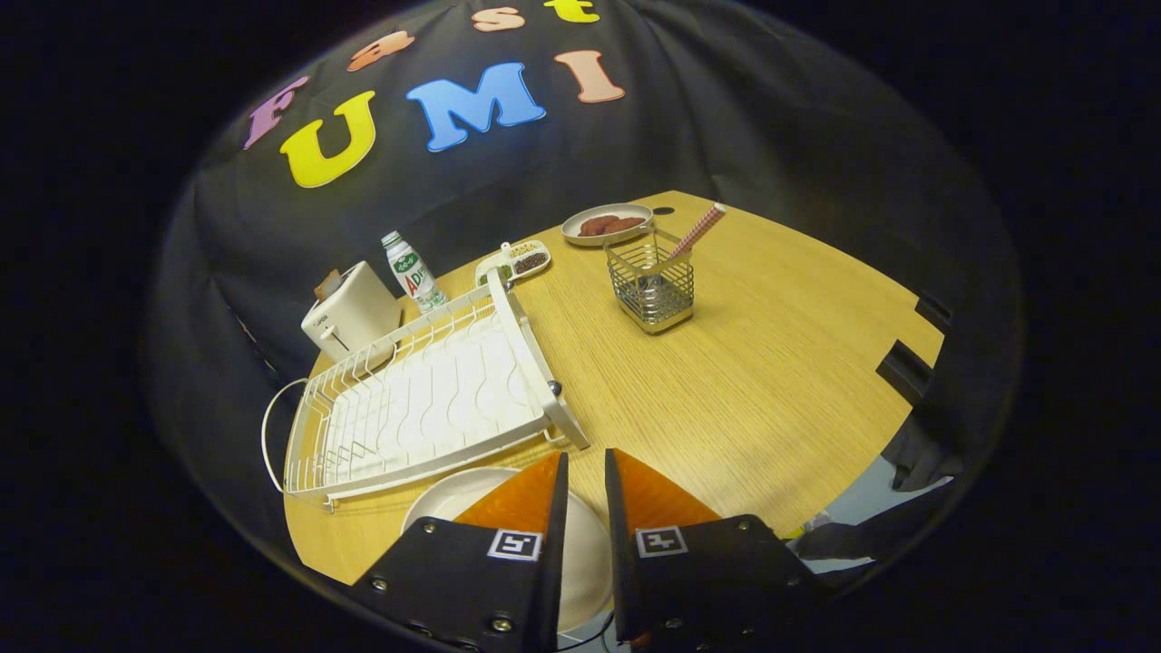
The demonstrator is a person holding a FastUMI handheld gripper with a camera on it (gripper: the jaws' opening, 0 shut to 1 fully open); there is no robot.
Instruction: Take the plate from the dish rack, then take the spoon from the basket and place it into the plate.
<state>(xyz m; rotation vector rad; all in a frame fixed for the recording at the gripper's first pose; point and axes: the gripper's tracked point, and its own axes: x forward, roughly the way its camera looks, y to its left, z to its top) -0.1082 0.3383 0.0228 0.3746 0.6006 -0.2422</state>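
The white plate [453, 501] lies low by the table's near edge, just in front of the empty white dish rack [426, 399]. My gripper [586, 464] is right over the plate, with one finger covering much of it. The fingers stand close together with a narrow gap, and the plate's surface shows through that gap. Whether they press on its rim I cannot tell. Far beyond the fingers stands a wire basket [650, 288], and the spoon's [697, 232] pink checked handle sticks up out of it.
Behind the rack are a white toaster [352, 313] and a small bottle [413, 270]. A small divided dish [519, 260] and a plate of brown food [606, 224] sit at the table's far side. Bare wooden table [771, 363] stretches between the basket and my fingers.
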